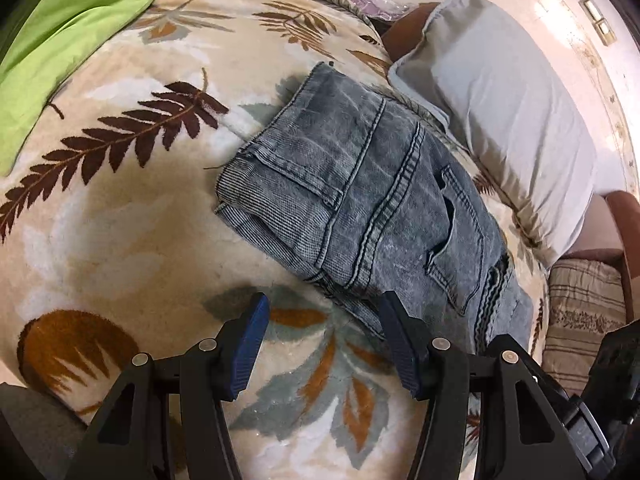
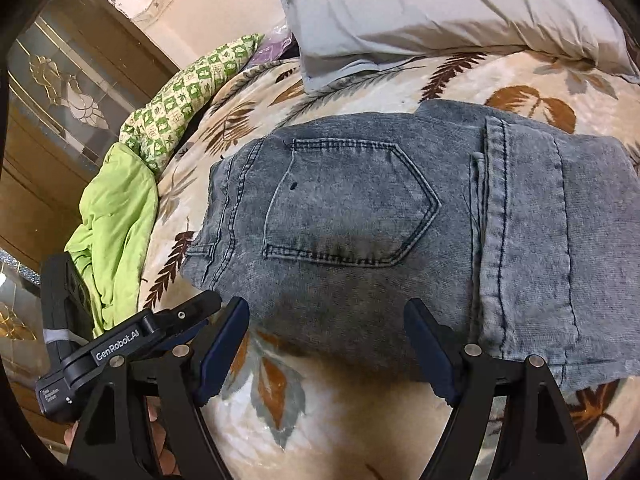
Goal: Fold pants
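Note:
Grey-blue jeans (image 1: 360,200) lie folded into a compact stack on a leaf-patterned blanket (image 1: 120,208). In the right wrist view the jeans (image 2: 400,220) show a back pocket on top. My left gripper (image 1: 325,299) hovers open just short of the stack's near corner. Its right pad (image 1: 400,340) is at the denim's edge, and only blanket shows between the fingers. My right gripper (image 2: 327,305) stands wide open over the near long edge of the jeans, the denim below the gap and no pad pressing on it. The left gripper's black housing (image 2: 116,348) sits close beside it.
A grey pillow (image 1: 500,120) (image 2: 440,8) lies just beyond the jeans. Bright green cloth (image 1: 60,48) (image 2: 116,220) and a green-checked cloth (image 2: 188,92) are bunched at the blanket's far left. A wooden cabinet with glass (image 2: 60,100) stands behind, and a striped cushion (image 1: 584,308) sits off the blanket's right edge.

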A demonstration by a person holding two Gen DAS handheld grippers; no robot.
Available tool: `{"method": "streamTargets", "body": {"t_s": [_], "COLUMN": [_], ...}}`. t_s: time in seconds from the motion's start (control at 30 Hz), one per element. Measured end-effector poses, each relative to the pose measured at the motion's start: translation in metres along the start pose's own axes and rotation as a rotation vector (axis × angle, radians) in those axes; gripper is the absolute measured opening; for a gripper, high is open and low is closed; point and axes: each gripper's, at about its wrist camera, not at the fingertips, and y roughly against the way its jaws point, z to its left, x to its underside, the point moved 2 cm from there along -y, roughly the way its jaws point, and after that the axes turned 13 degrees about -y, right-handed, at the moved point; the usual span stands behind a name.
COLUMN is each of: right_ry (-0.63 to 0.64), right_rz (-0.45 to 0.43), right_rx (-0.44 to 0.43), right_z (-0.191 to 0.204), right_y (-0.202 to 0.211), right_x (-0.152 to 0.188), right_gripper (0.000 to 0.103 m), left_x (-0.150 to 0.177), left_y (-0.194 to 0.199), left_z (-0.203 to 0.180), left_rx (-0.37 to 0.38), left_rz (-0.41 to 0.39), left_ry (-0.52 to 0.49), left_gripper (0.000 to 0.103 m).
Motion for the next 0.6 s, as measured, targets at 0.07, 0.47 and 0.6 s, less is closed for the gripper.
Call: {"method": "streamTargets", "body": {"t_s": [0.07, 0.47, 0.6], "right_ry": [-0.007, -0.014, -0.003], "right_rz": [-0.01, -0.001, 0.016], "right_rx": [0.013, -0.032, -0.051], "right_z": [0.0, 0.008, 0.014], "right_y": [0.0, -0.014, -0.023], "right_x": [-0.003, -0.017, -0.017], "right_gripper": [0.081, 0.081, 0.08], "left_x": [-0.001, -0.03, -0.033], "left_y": [-0.001, -0.02, -0.032], "left_z": [0.001, 0.028, 0.048], "left_rx": [0.003, 0.062, 0.115], "left_rz": [0.004, 0.059, 0.07], "left_ry": [0.004, 0.169, 0.277], "left_gripper": [0.057, 0.057, 0.055]}}
